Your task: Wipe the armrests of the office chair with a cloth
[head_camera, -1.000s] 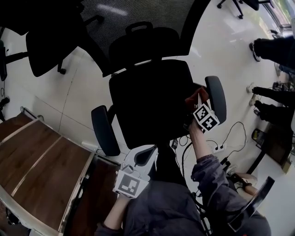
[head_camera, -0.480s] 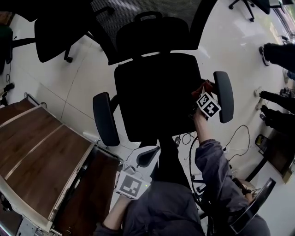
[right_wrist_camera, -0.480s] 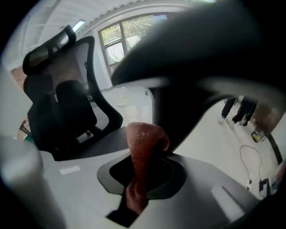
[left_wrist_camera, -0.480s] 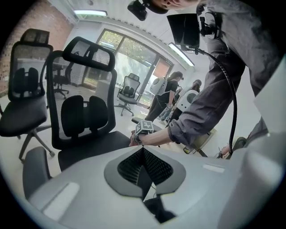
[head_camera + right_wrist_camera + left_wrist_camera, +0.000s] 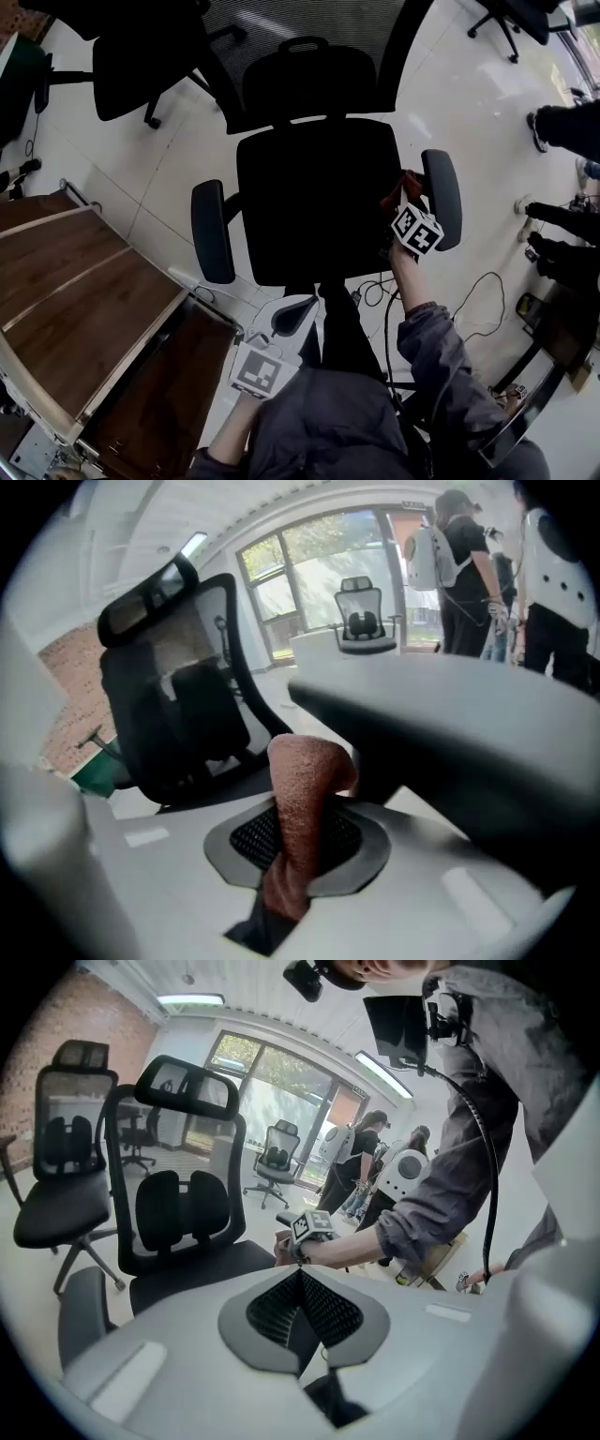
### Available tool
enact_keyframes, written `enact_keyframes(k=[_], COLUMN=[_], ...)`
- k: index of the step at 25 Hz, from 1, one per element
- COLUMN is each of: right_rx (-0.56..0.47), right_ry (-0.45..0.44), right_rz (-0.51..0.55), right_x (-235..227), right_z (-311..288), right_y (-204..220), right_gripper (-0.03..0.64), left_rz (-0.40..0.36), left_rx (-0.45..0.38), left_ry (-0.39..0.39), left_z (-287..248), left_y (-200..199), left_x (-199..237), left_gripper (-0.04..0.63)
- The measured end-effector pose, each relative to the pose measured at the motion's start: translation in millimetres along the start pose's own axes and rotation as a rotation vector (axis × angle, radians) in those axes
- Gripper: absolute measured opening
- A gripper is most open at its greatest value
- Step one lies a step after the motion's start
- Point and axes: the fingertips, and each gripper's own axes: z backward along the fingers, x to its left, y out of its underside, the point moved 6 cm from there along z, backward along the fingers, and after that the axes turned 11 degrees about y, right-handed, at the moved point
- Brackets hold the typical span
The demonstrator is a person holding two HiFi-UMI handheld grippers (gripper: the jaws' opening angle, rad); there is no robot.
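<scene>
Left gripper (image 5: 300, 1283) is nearest, low by the person's lap, jaws shut together w/ nothing between. Wooden desk (image 5: 84, 319) to its left, cut off at the edge. Right gripper (image 5: 292, 841) is clamped on a reddish-brown cloth (image 5: 305, 771) at the inner edge of the right-hand armrest (image 5: 442, 197) (1 of 2) of the black office chair (image 5: 314, 197). Cloth is mostly hidden in head view. No legible writing. Beyond, a second chair (image 5: 141, 56), cropped.

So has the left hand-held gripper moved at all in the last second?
No. The left hand-held gripper still sits shut, just off the front edge of the chair seat.
</scene>
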Motion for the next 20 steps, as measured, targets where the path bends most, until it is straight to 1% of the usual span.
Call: enact_keyframes(k=[6, 8, 11, 14, 16, 20], right_rx=[-0.064, -0.098, -0.180, -0.268, -0.290, -0.308], right_ry=[-0.287, -0.376, -0.486, -0.572, -0.610, -0.672], right_rz=[0.094, 0.163, 0.305, 0.456, 0.528, 0.578], right_x=[23, 28, 31, 31, 28, 28], right_z=[98, 135, 200, 259, 293, 341], right_y=[-26, -36, -51, -68, -74, -82], right_gripper=[0.055, 0.055, 0.055, 0.055, 0.055, 0.055], left_rz=[-0.012, -0.015, -0.037, -0.055, -0.065, -0.128], left_rx=[-0.050, -0.068, -0.086, -0.113, -0.133, -0.137], left_ry=[-0.083, -0.102, -0.130, -0.162, -0.175, -0.192], left_z=[10, 13, 21, 28, 35, 51], left_y=[-7, -10, -17, -30, -40, -60], left_x=[-7, -11, -21, -30, -42, -66], left_gripper=[0.015, 0.015, 0.015, 0.015, 0.015, 0.015])
